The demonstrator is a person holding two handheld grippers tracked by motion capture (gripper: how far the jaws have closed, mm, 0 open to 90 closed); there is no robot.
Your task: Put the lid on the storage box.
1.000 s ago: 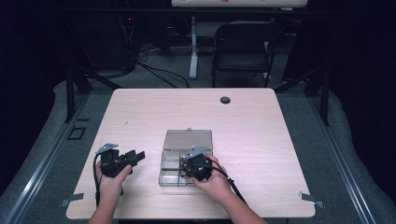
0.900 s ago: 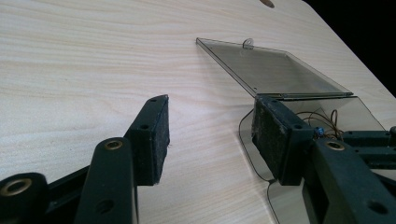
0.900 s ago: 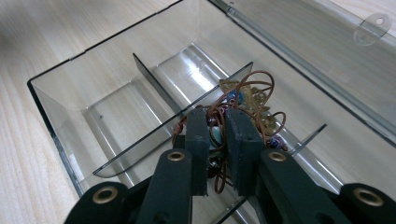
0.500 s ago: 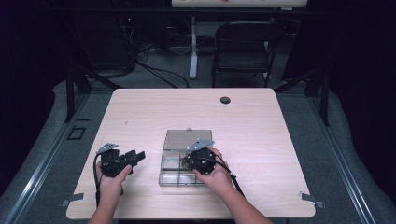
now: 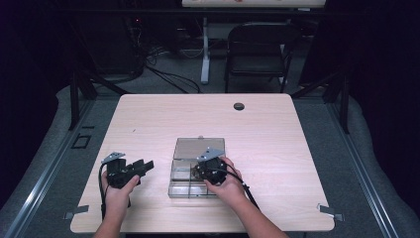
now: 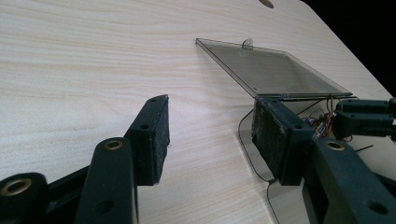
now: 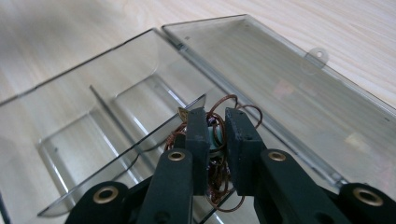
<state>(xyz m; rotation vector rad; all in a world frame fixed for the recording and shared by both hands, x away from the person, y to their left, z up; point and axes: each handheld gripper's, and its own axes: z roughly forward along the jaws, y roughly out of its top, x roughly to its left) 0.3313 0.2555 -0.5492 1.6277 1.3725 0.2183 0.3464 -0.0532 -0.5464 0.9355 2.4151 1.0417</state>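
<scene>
A clear plastic compartment box [image 5: 187, 189] lies near the table's front, its lid [image 5: 199, 148] folded open and flat behind it. My right gripper [image 5: 199, 171] hangs over the box's right compartments, shut on a tangle of copper wire [image 7: 216, 177] with a teal part between the pads. Empty compartments [image 7: 88, 140] show to the left of that tangle and the lid [image 7: 280, 79] to its right. My left gripper [image 5: 144, 165] rests on the table left of the box, open and holding nothing [image 6: 210, 126]. Past its jaws I see the lid [image 6: 275, 74] and the right gripper [image 6: 369, 119].
A light wooden table [image 5: 148, 124] carries everything. A dark round grommet [image 5: 239, 106] sits near its far edge. Behind the table stand a black chair [image 5: 257, 49] and a white post, with cables on the floor.
My right gripper has shifted slightly back and to the right over the box with the wire tangle in it. The left gripper has stayed put.
</scene>
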